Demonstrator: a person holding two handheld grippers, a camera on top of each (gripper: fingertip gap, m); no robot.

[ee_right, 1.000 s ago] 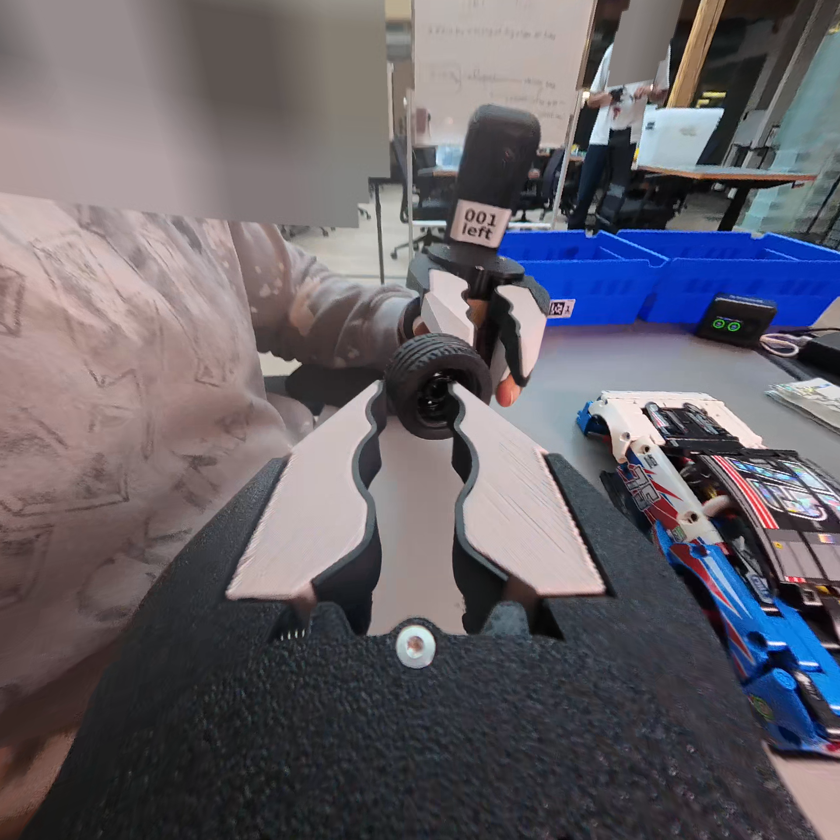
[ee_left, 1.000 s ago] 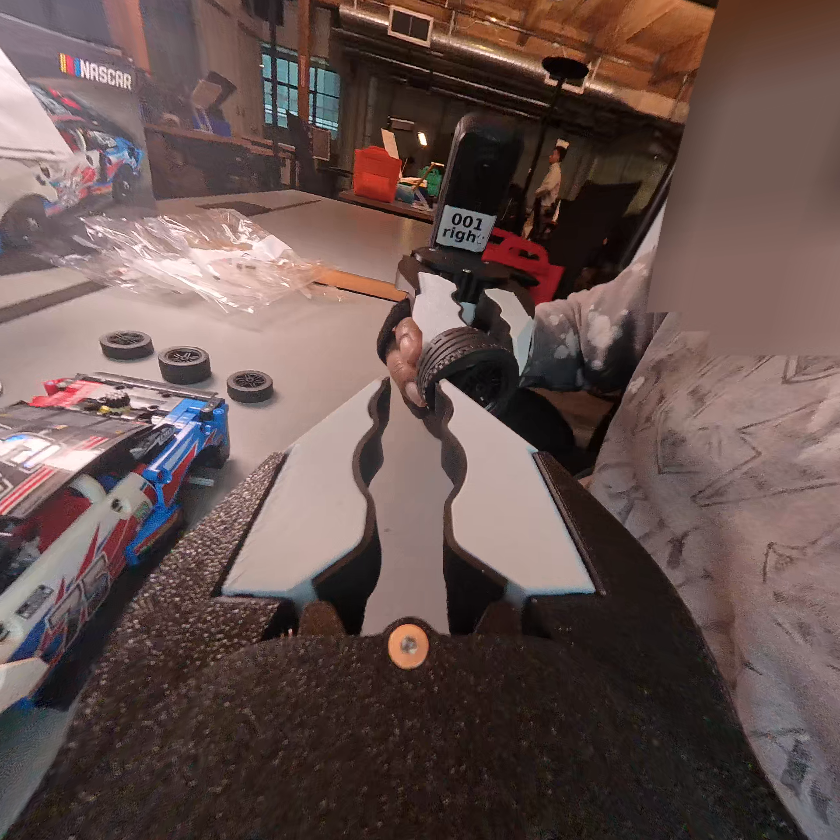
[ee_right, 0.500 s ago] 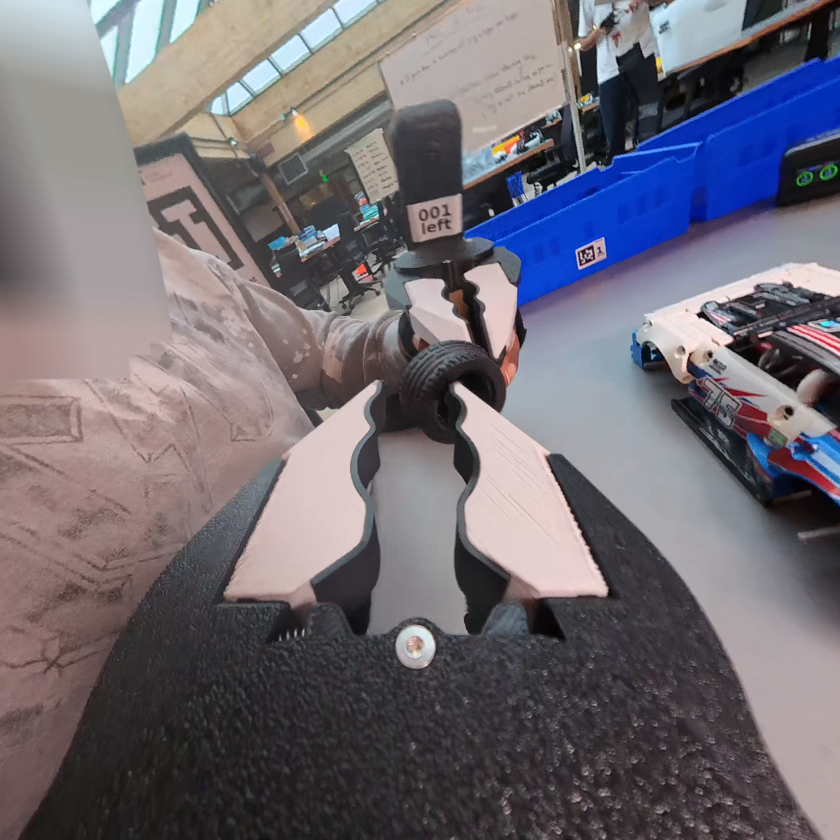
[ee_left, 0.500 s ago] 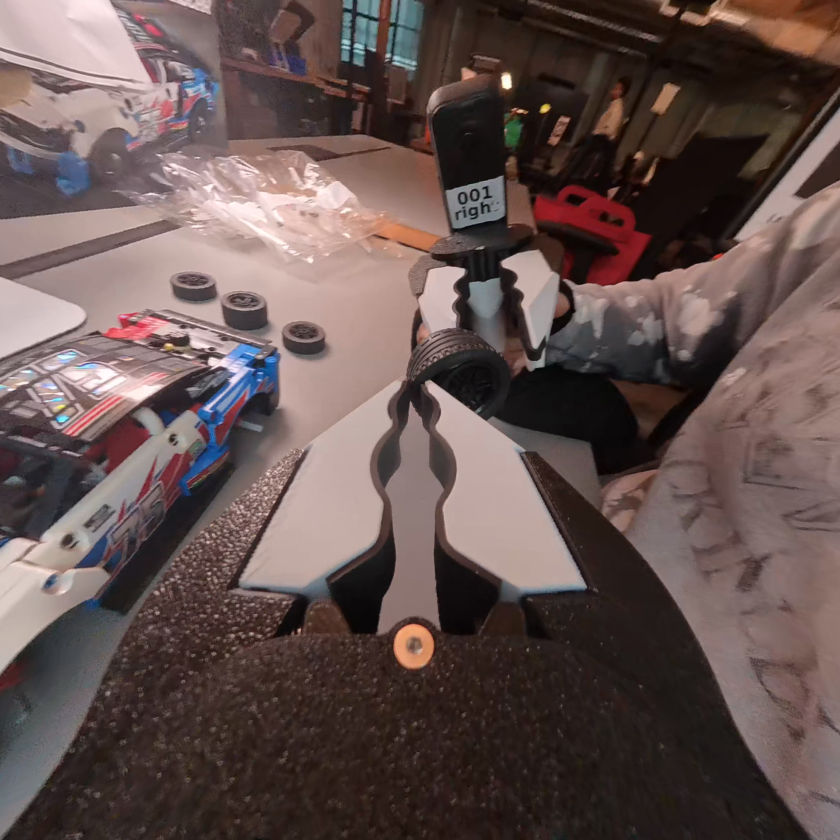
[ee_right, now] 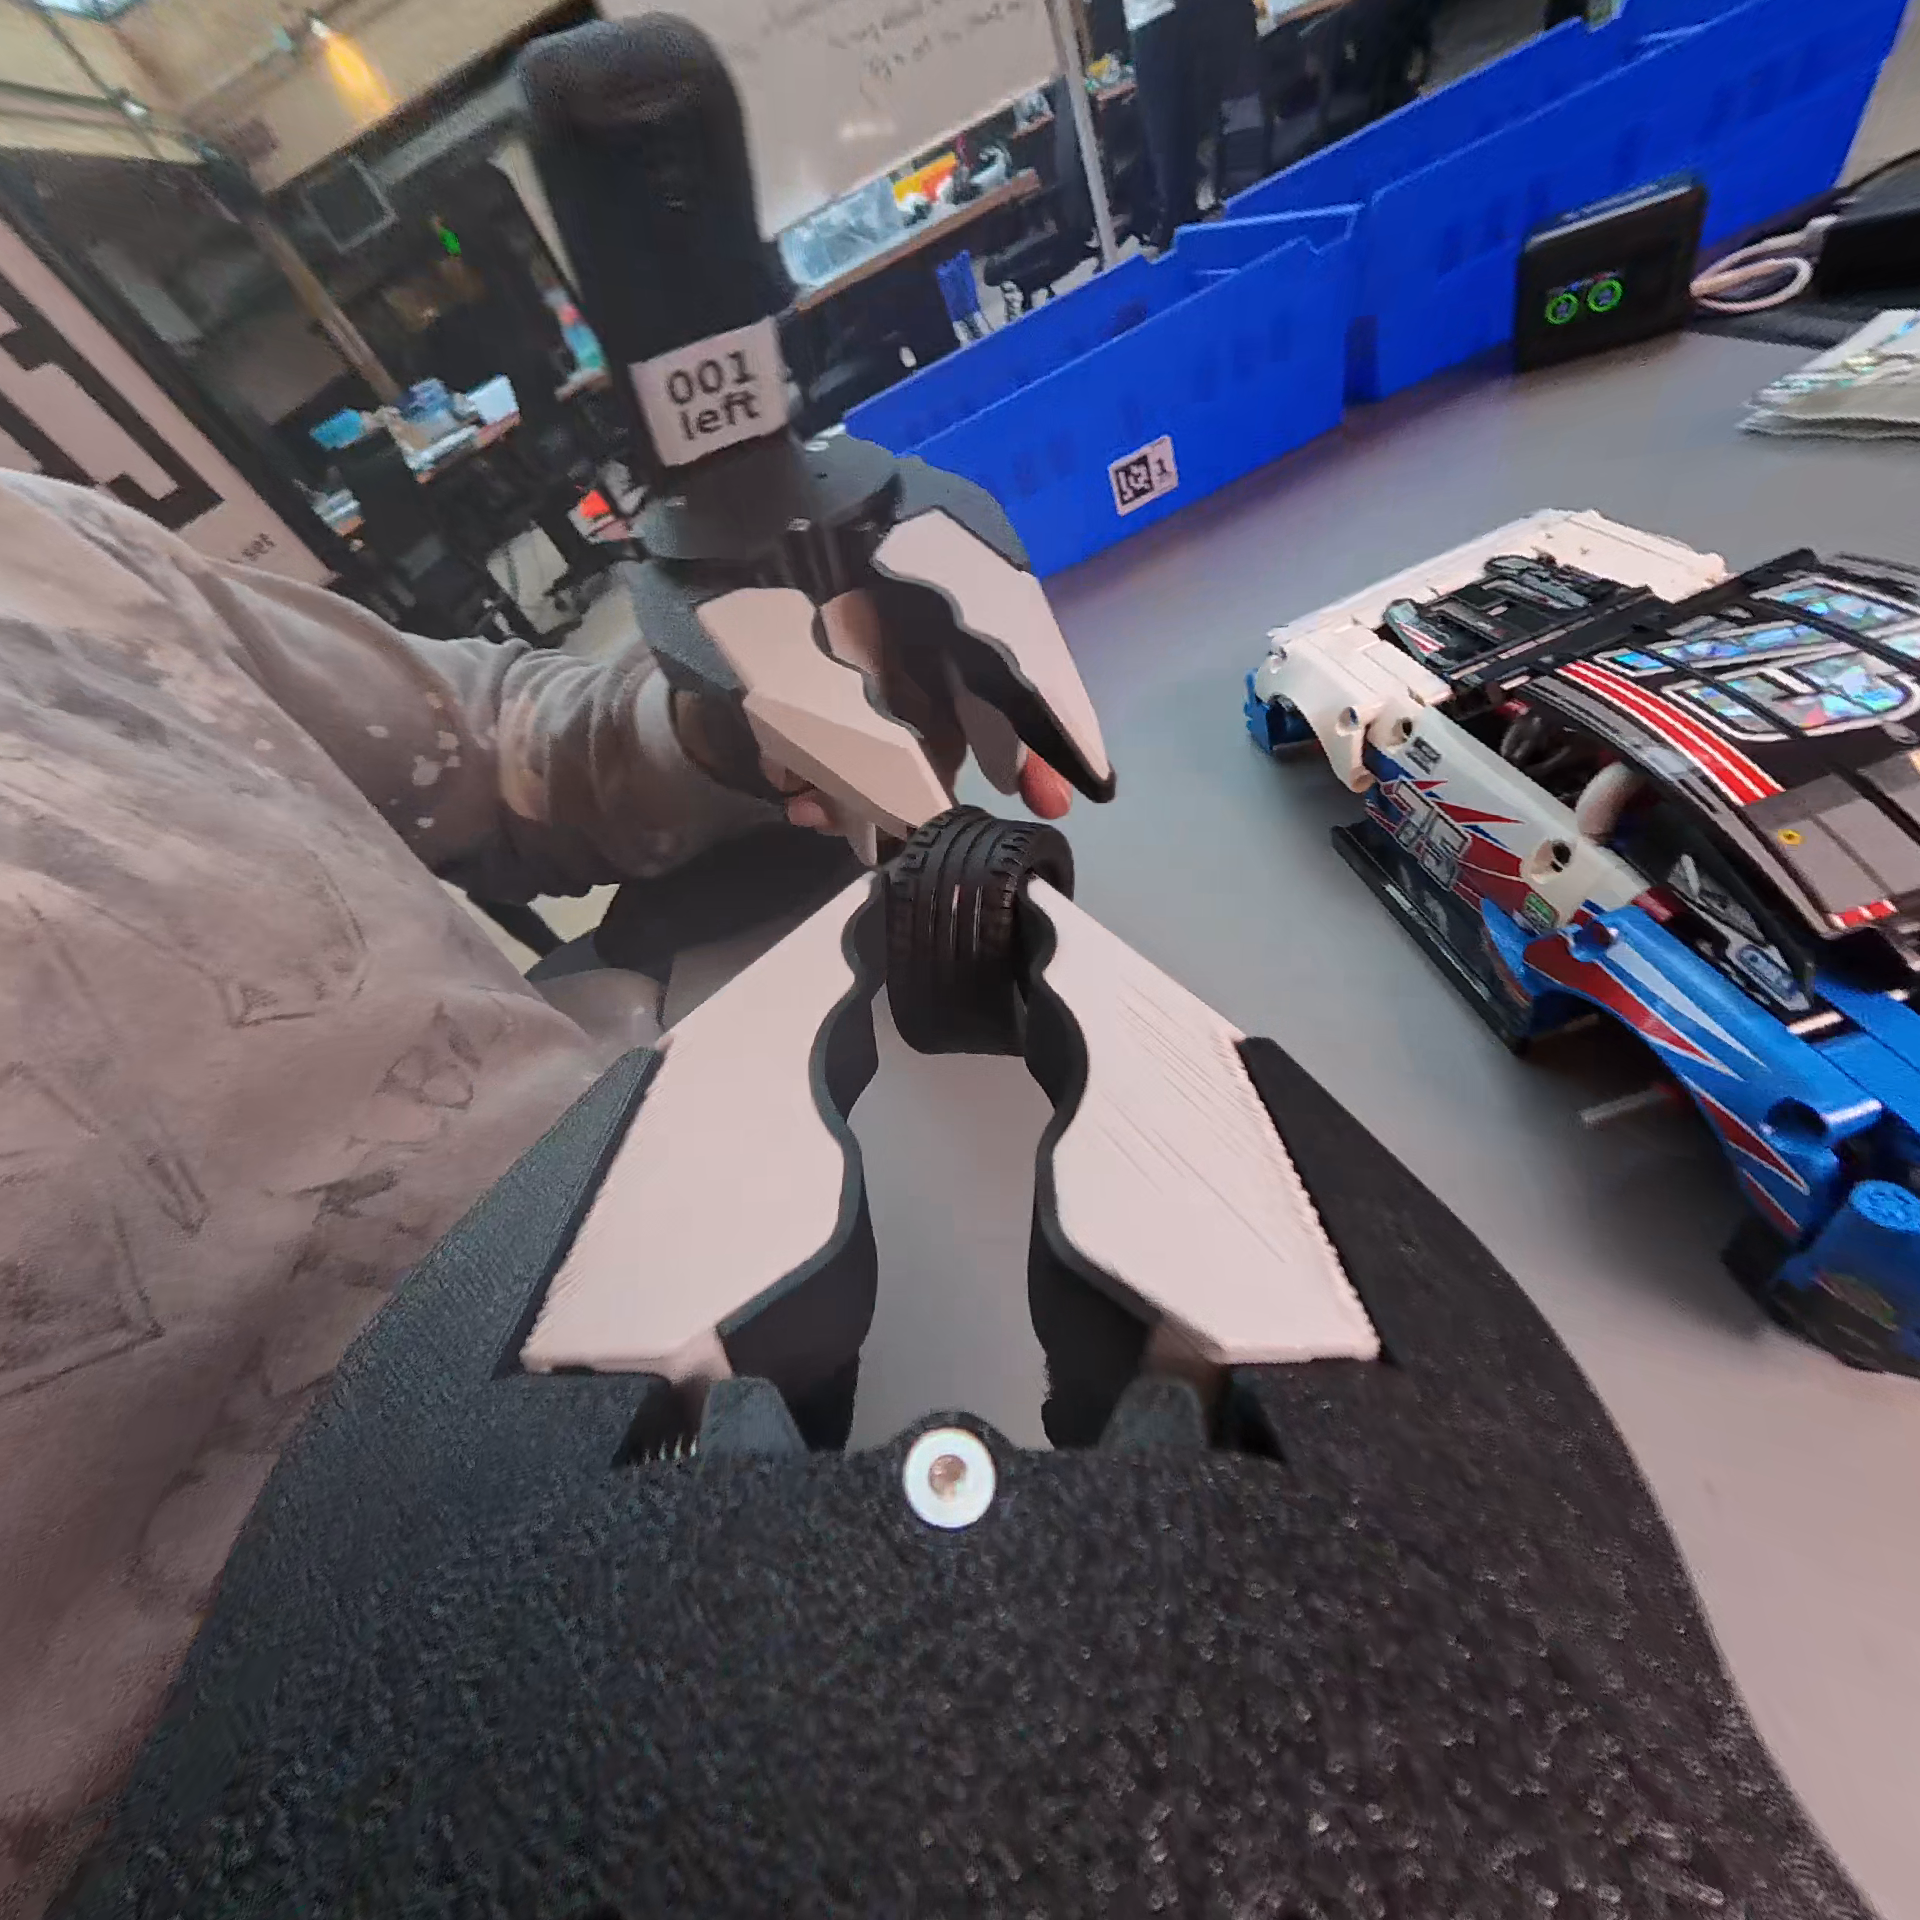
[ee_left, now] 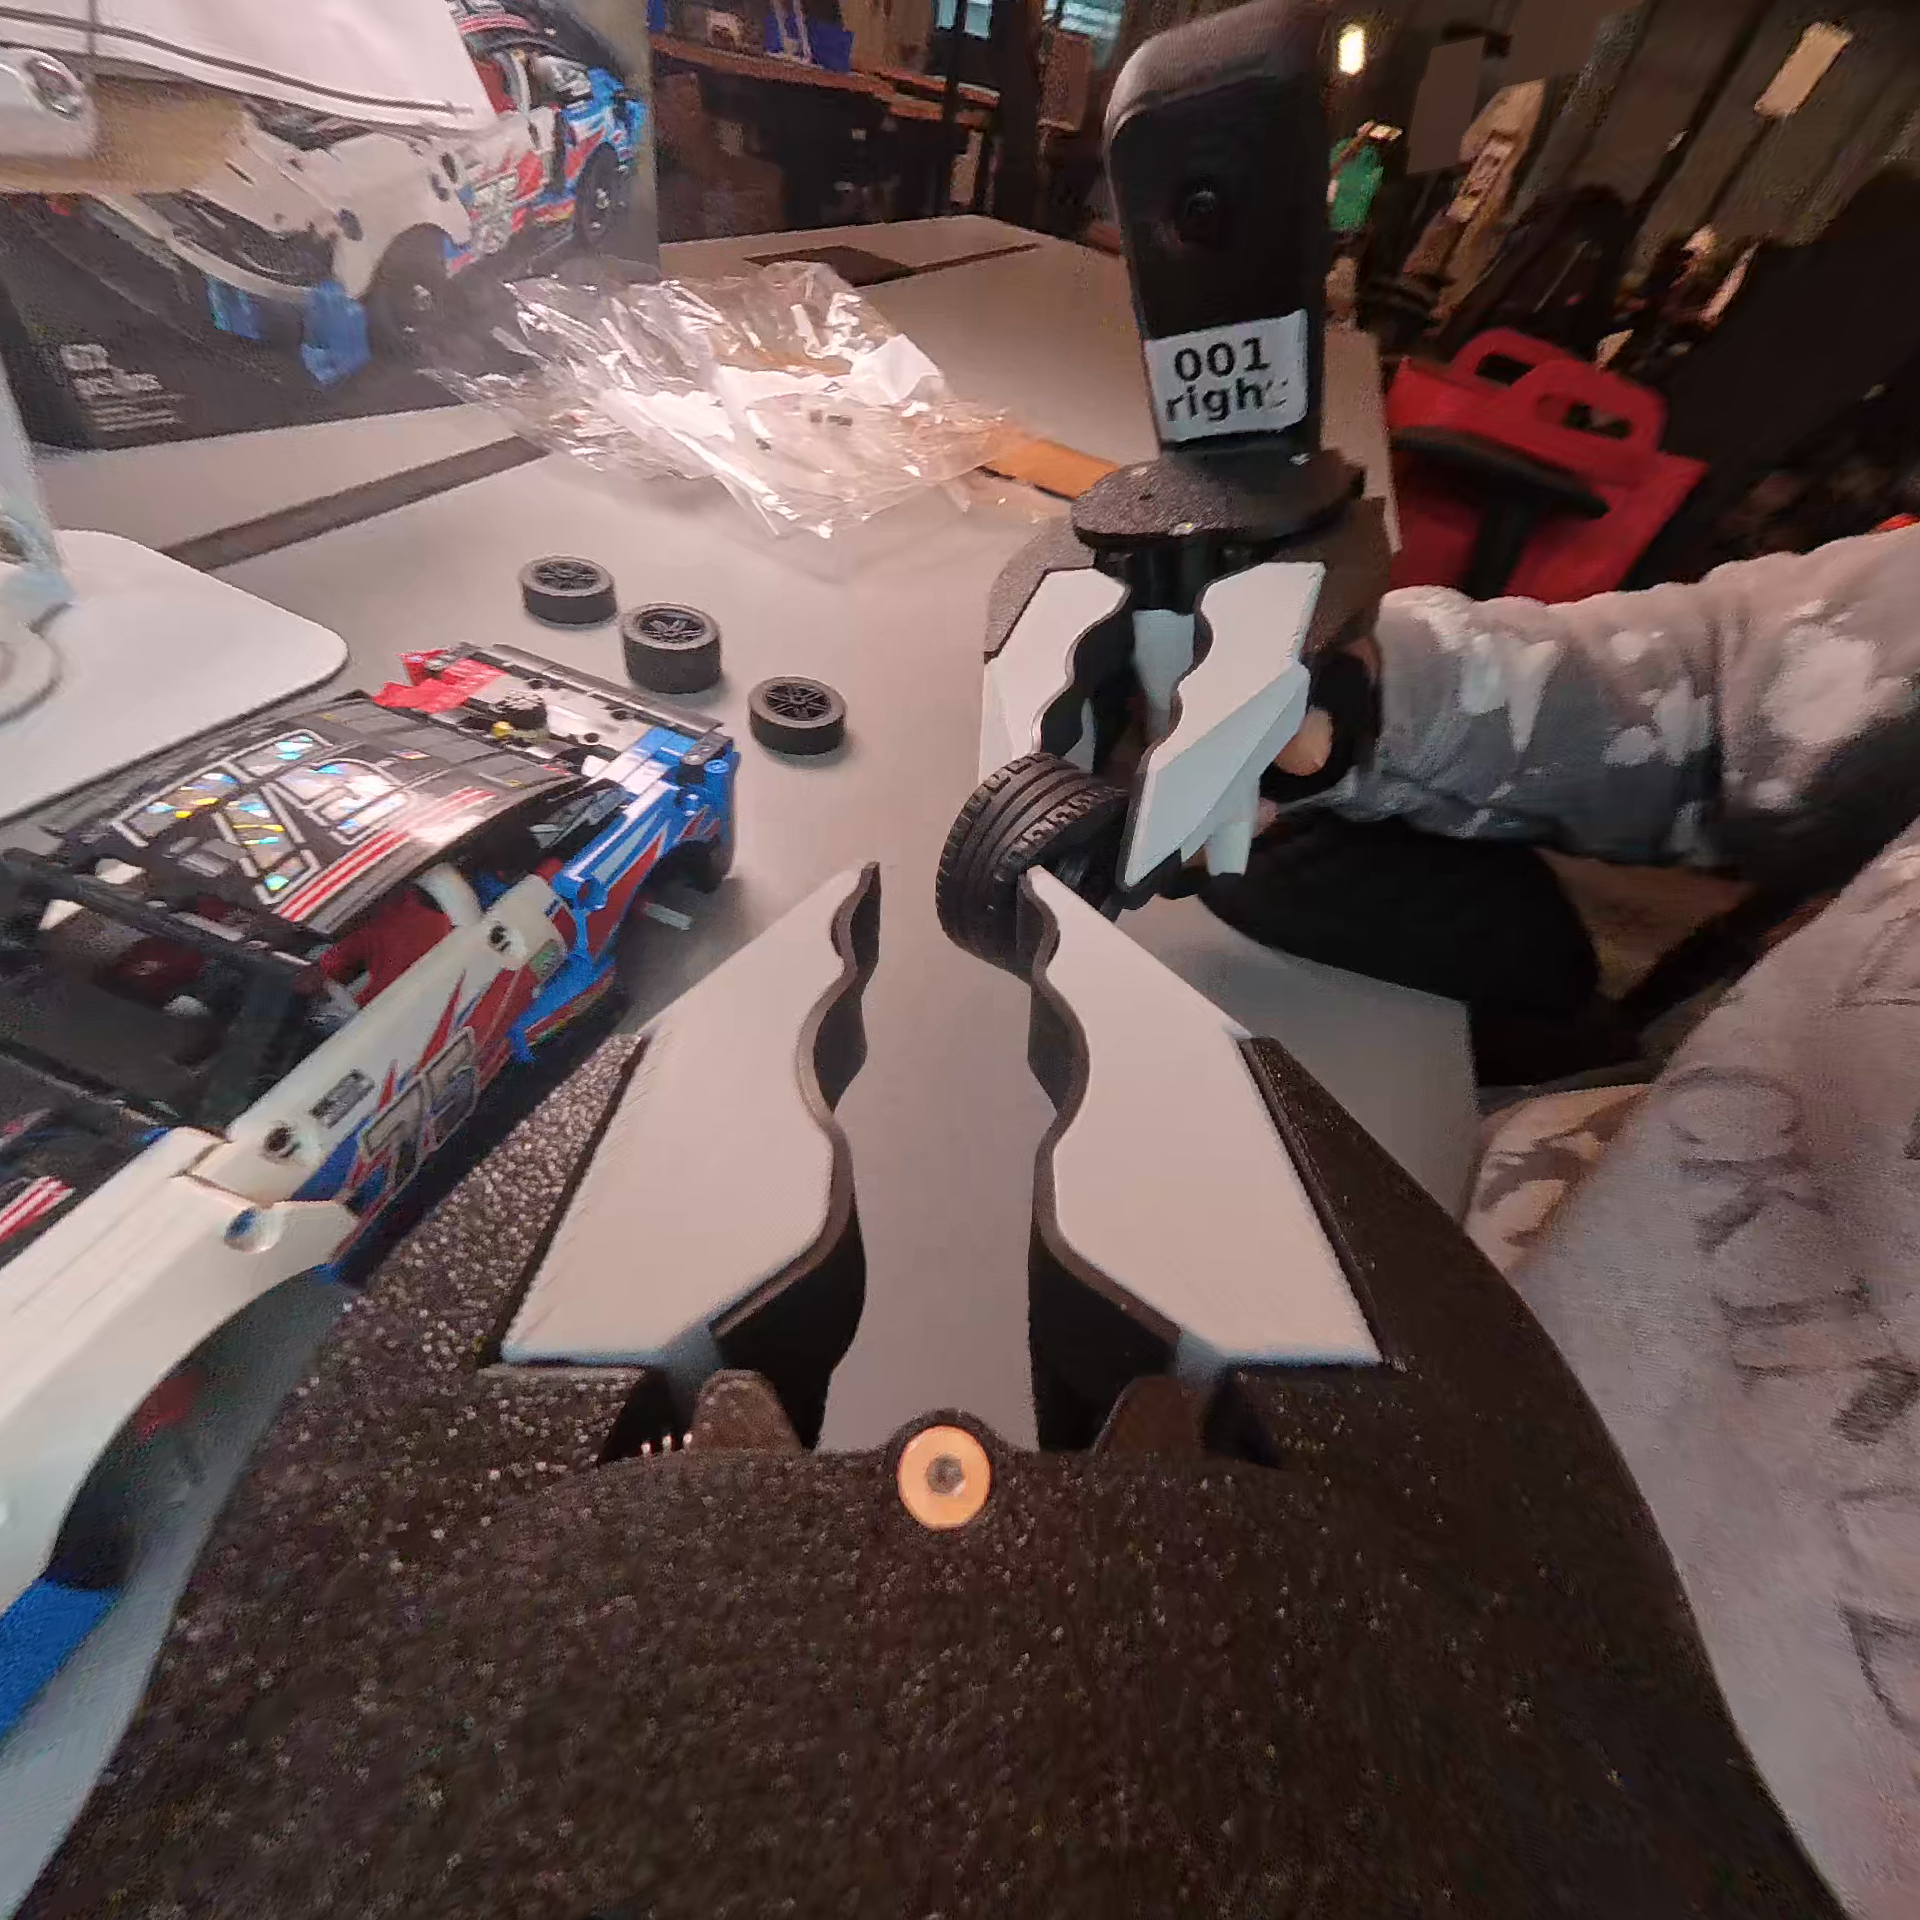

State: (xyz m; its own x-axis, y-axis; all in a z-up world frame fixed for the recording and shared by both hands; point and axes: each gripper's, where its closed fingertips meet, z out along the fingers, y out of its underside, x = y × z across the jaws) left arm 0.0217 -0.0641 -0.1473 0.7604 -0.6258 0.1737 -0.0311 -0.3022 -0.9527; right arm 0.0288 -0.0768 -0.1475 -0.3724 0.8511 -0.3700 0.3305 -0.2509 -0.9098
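My right gripper [ee_right: 961, 894] is shut on a black toy tyre [ee_right: 971, 925], held upright above the grey table [ee_right: 1195, 831]. In the left wrist view the tyre [ee_left: 1013, 862] sits between the right gripper's [ee_left: 1081, 821] fingers. My left gripper [ee_left: 951, 883] is open and empty, its right fingertip right beside the tyre. In the right wrist view the left gripper [ee_right: 1013, 805] hangs just above the tyre with its jaws apart. A blue, white and red brick race car [ee_left: 364, 935] without wheels lies on the table, also in the right wrist view [ee_right: 1662, 831].
Three loose black wheels [ee_left: 671, 646] lie in a row behind the car. A clear plastic bag [ee_left: 748, 395] and a printed box [ee_left: 312, 208] stand farther back. Blue bins [ee_right: 1247, 364] and a black device with green lights [ee_right: 1605, 281] line the far side. A person's sleeve [ee_left: 1610, 707] is at the right.
The left gripper's jaws have opened and let go of the tyre. The right gripper keeps the tyre and has turned it so the tread faces its camera. Both grippers moved lower toward the table.
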